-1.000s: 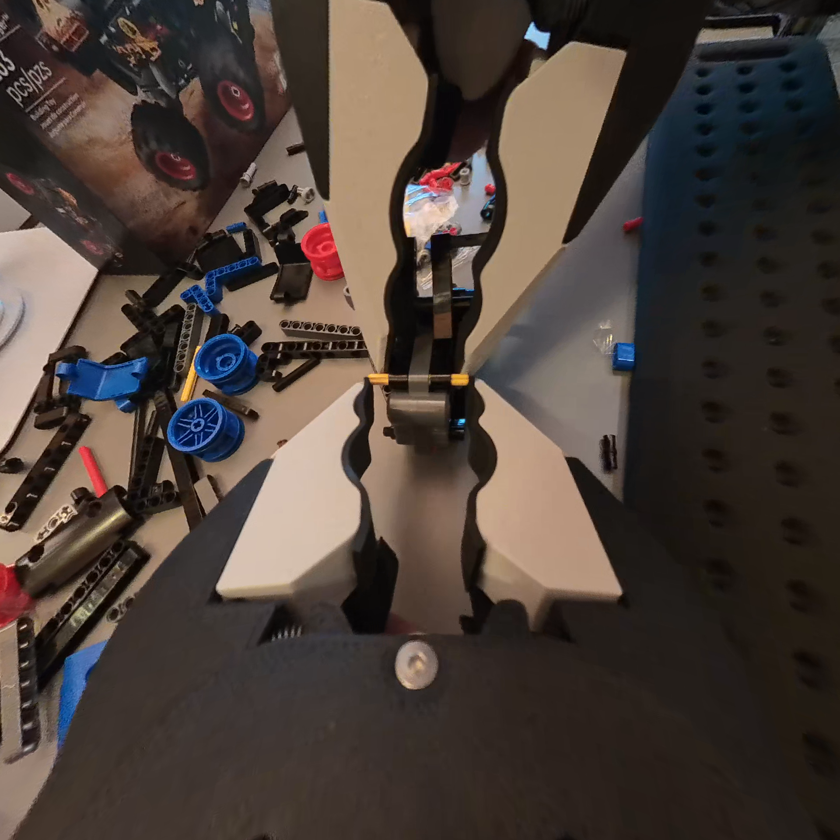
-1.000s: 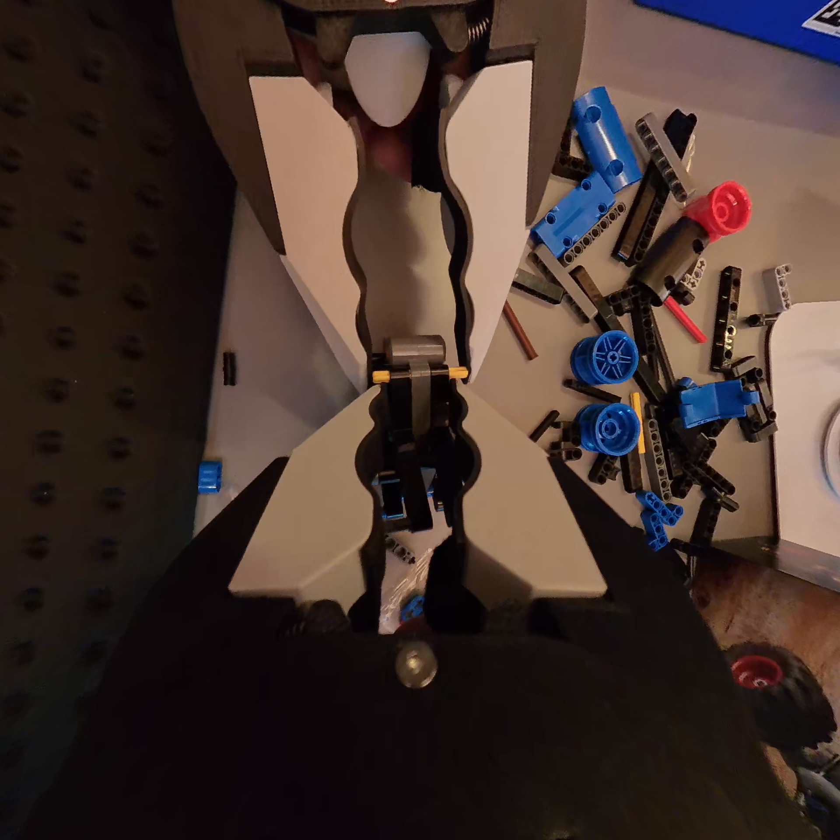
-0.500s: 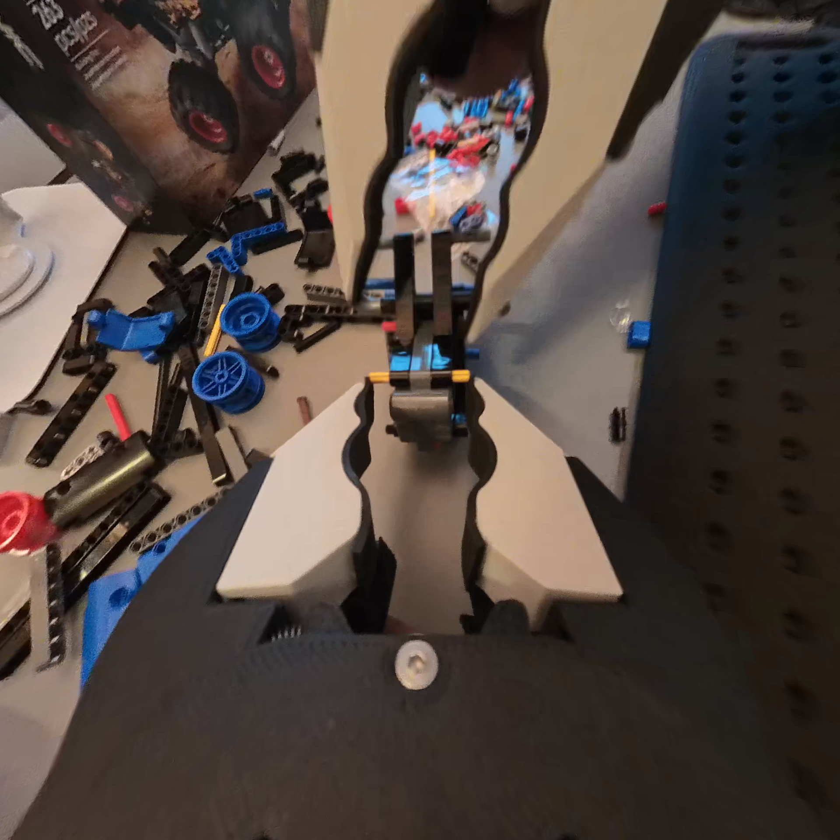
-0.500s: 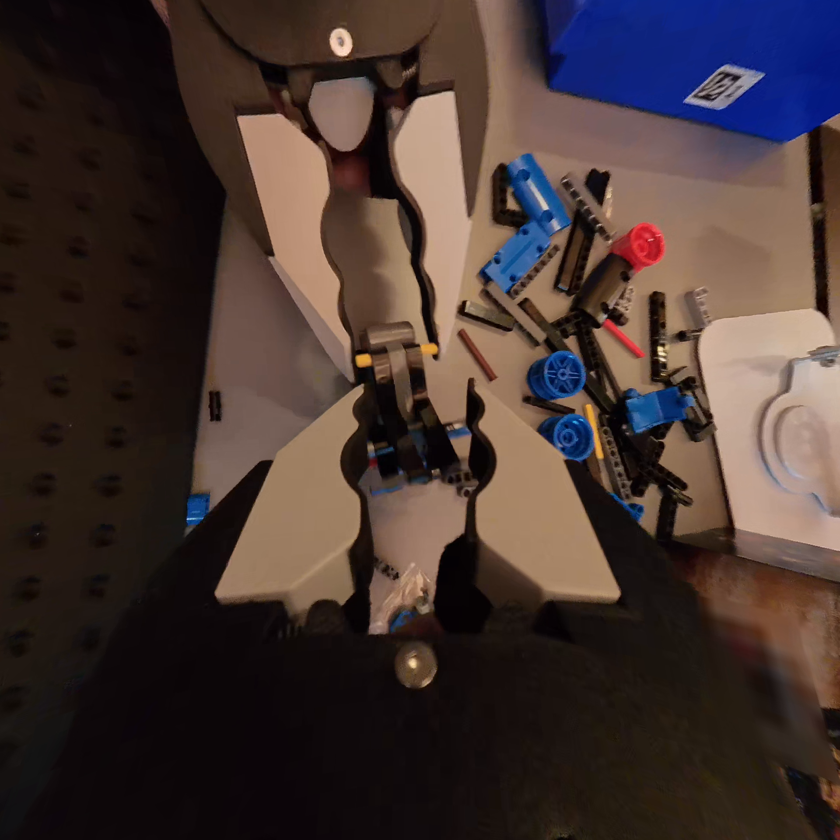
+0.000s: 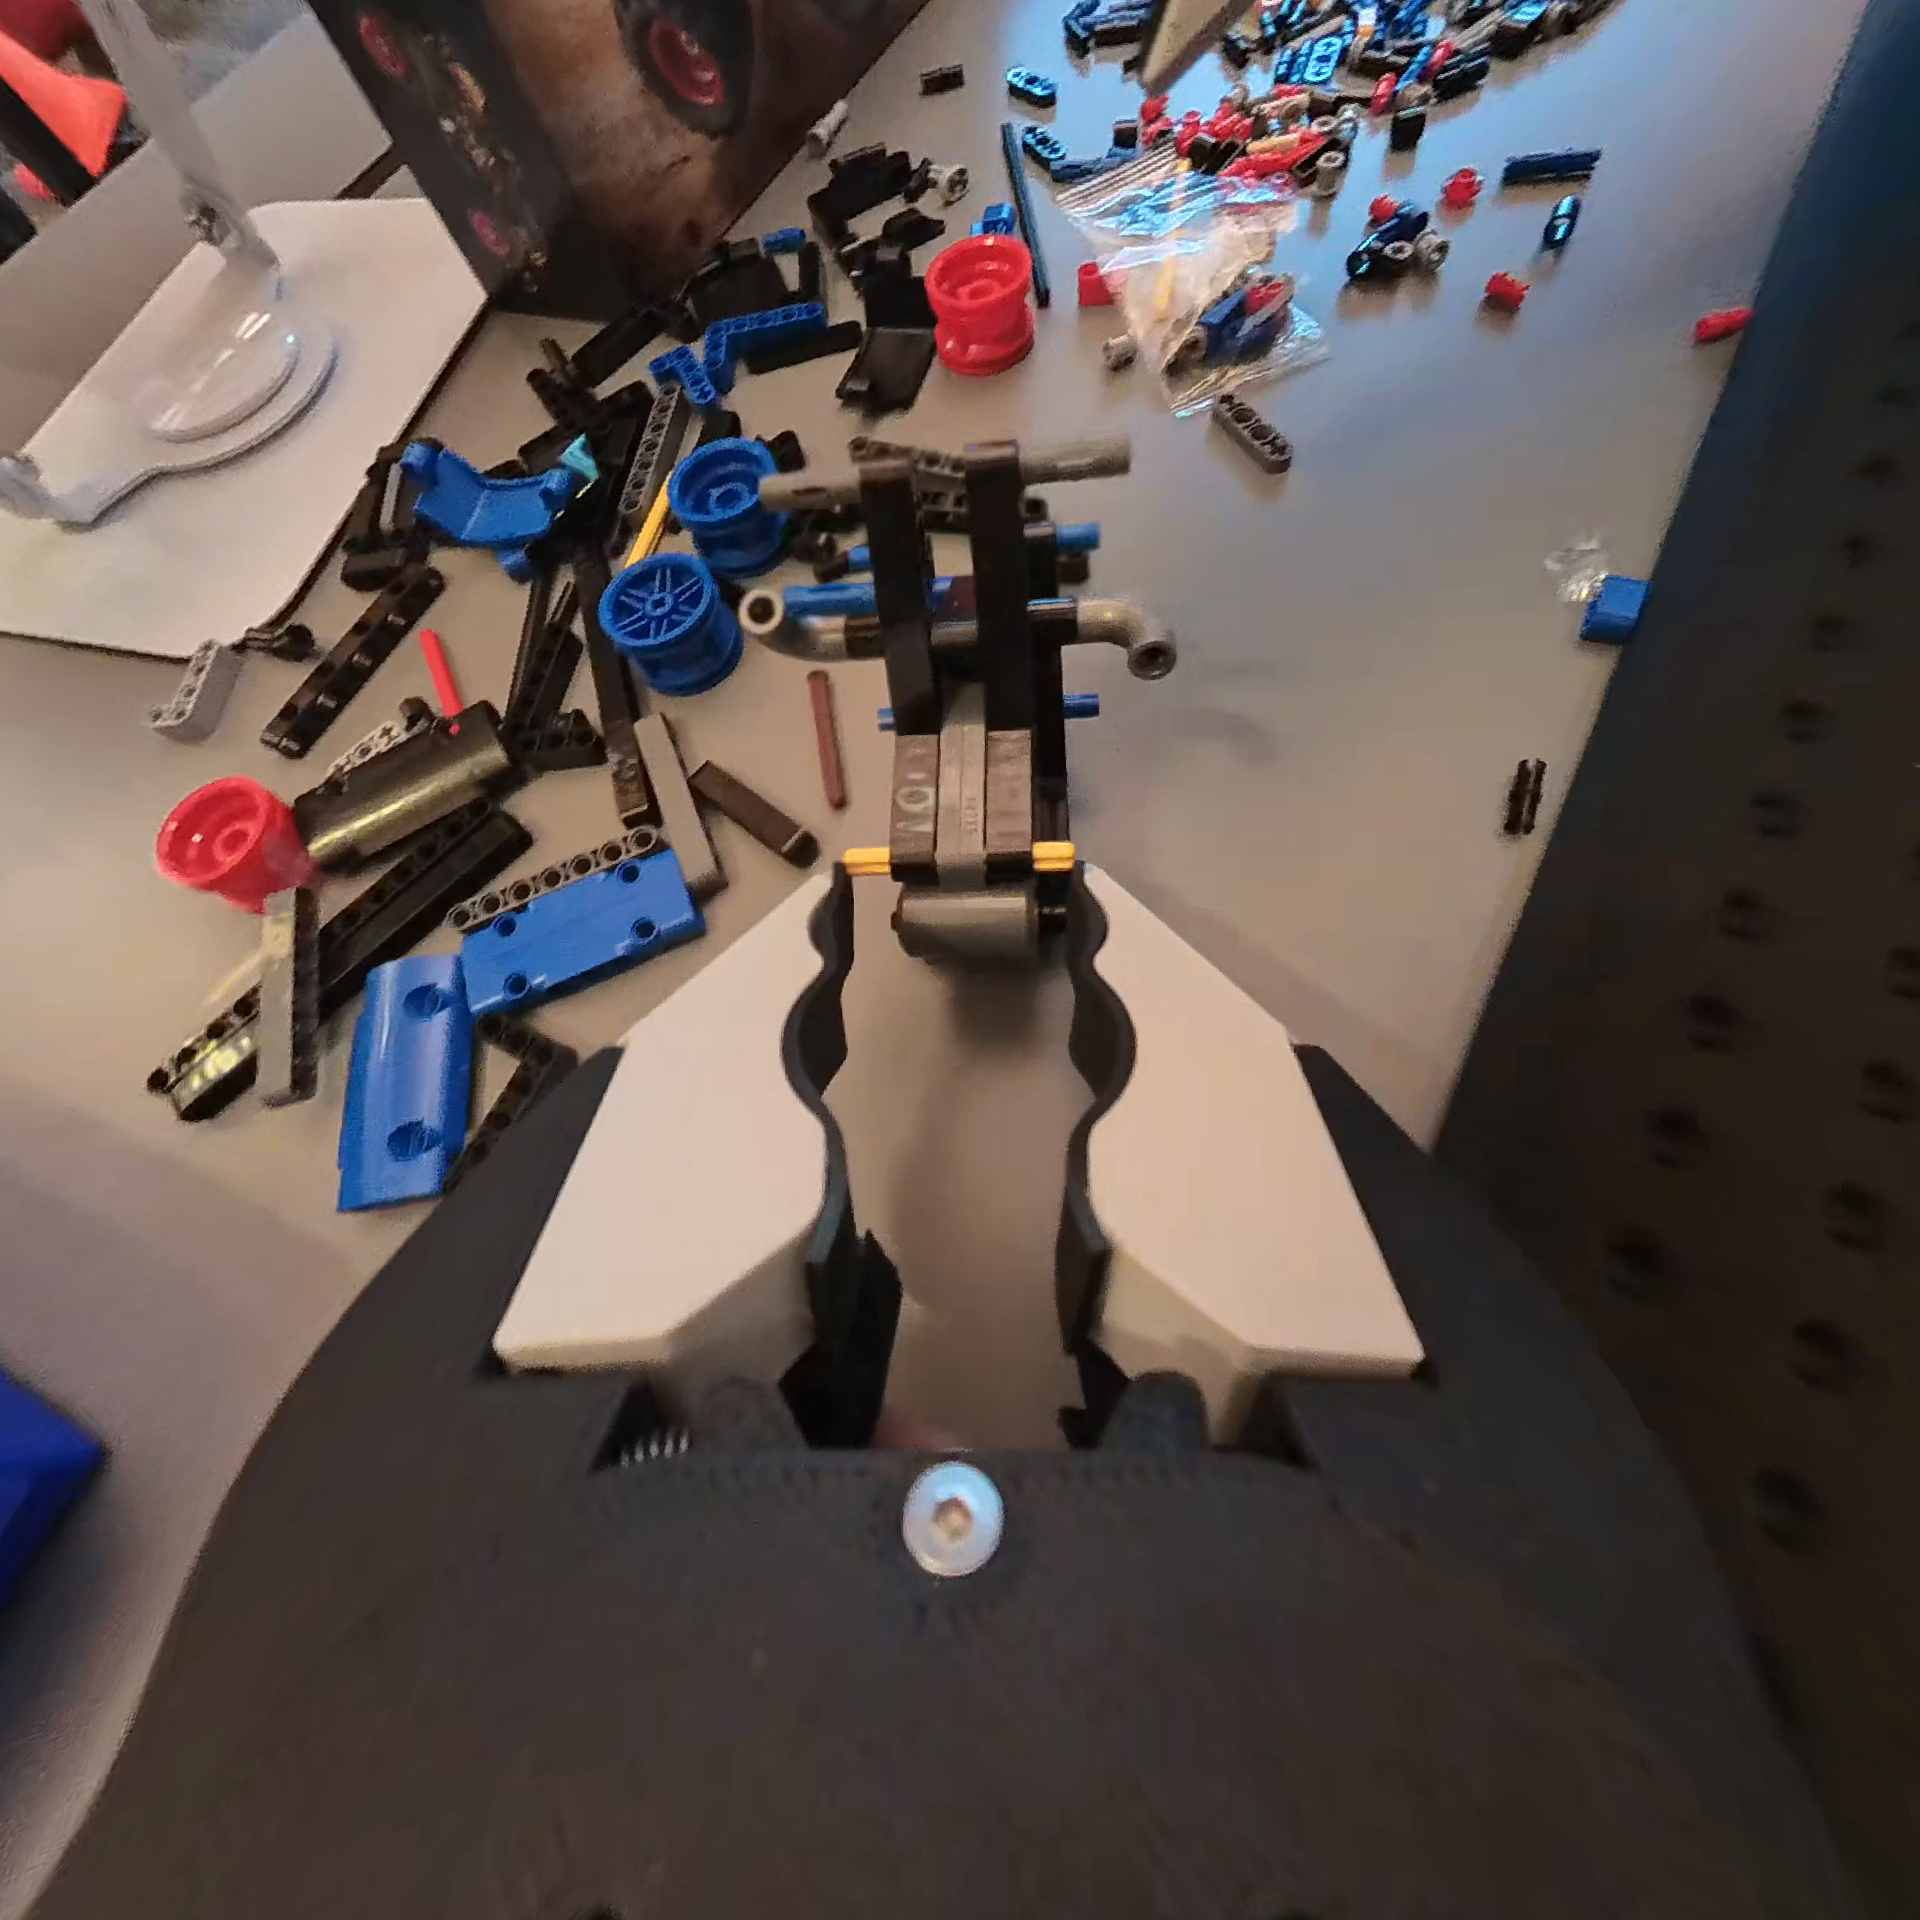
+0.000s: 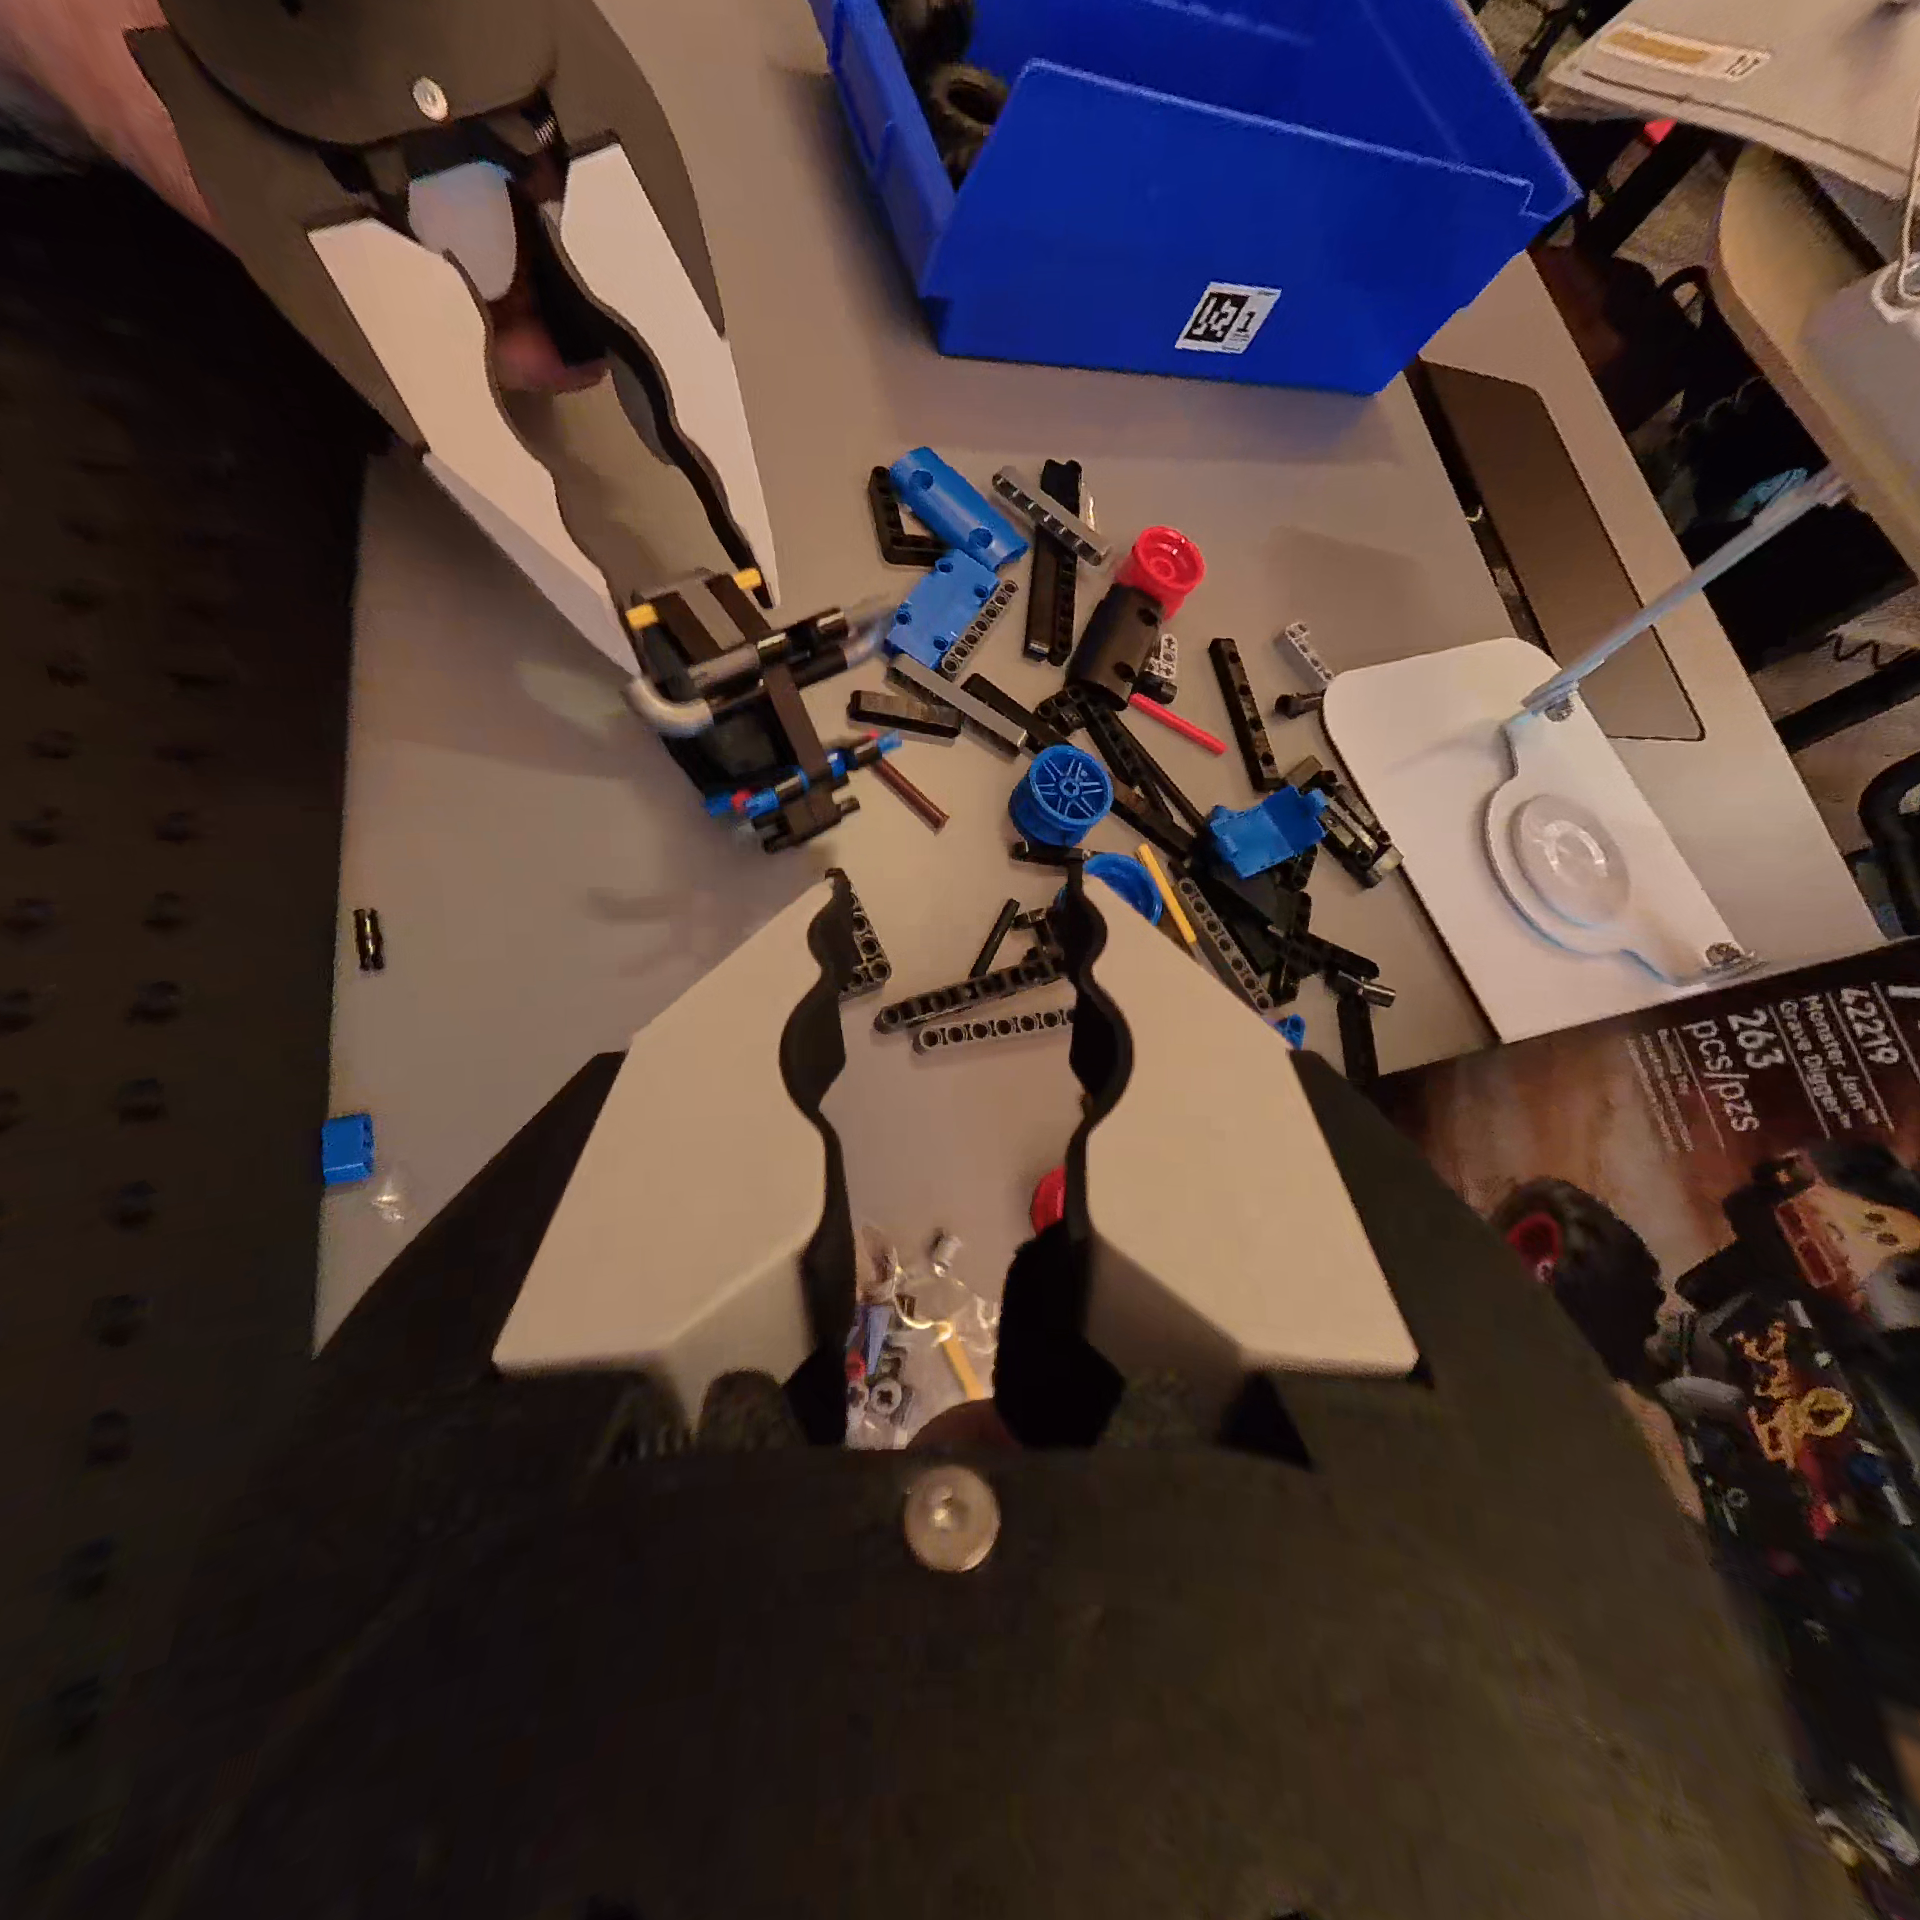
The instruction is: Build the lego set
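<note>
The left gripper (image 5: 961, 883) has its fingers closed on the assembly (image 5: 971, 727), pinching the grey barrel and yellow axle at its near end; the rest, black beams with grey bent pipes and blue pins, stands out beyond the fingertips above the grey table (image 5: 1351, 831). In the right wrist view the same assembly (image 6: 743, 696) hangs from the left gripper (image 6: 691, 613) at upper left.

The right gripper (image 6: 951, 894) is spread wide and holds nothing. It hovers over loose black beams (image 6: 977, 1003), apart from the assembly.

Left of the assembly lie two blue wheels (image 5: 670, 623), a brown axle (image 5: 828, 738), blue panels (image 5: 577, 930), and farther left a red wheel (image 5: 213, 842) on a dark cylinder. Beyond the assembly sit another red wheel (image 5: 979, 303), a clear bag (image 5: 1195, 281) of small parts, and a scatter of red, blue and black pins. Right of it is a small blue brick (image 5: 1612, 608) near a dark perforated mat (image 5: 1714, 935).

Far from the assembly stands a blue bin (image 6: 1226, 208) bearing a white sticker with a square code. The set's box (image 6: 1714, 1195) lies at the right, printed with a truck picture and white lettering; next to it is a white stand (image 6: 1455, 790).
</note>
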The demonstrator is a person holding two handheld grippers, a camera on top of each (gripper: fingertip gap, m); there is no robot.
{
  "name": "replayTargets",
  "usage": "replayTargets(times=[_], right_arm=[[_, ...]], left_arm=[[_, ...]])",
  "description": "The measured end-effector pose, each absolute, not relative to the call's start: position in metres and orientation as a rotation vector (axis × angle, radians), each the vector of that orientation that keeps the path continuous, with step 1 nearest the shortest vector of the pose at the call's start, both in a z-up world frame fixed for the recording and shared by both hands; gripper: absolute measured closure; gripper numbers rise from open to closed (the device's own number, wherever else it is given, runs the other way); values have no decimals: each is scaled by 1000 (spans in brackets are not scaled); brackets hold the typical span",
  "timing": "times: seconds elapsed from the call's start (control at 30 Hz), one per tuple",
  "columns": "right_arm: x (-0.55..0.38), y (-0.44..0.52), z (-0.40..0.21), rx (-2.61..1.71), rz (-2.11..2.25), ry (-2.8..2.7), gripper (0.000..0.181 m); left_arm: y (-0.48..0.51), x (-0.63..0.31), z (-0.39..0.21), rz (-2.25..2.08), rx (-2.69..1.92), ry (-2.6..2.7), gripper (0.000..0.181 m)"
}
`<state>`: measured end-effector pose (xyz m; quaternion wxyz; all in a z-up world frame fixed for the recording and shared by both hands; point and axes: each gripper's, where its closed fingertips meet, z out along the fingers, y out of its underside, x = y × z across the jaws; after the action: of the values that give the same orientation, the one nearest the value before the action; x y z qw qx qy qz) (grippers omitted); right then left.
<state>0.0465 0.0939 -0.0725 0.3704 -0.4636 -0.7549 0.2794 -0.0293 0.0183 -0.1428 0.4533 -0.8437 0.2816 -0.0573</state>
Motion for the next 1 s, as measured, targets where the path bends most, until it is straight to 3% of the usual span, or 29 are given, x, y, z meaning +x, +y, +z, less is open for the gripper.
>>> replayTargets(times=[0.6,0.77,1.0], right_arm=[[48,121,-101,-1252,714,-1889,147],[49,128,-103,-1254,688,-1868,149],[54,143,-116,-1284,624,-1864,149]], left_arm=[[-14,-76,-146,-33,-2158,622,149],[-21,-74,-146,-47,-2178,631,136],[-29,-61,-142,-108,-2168,645,139]])
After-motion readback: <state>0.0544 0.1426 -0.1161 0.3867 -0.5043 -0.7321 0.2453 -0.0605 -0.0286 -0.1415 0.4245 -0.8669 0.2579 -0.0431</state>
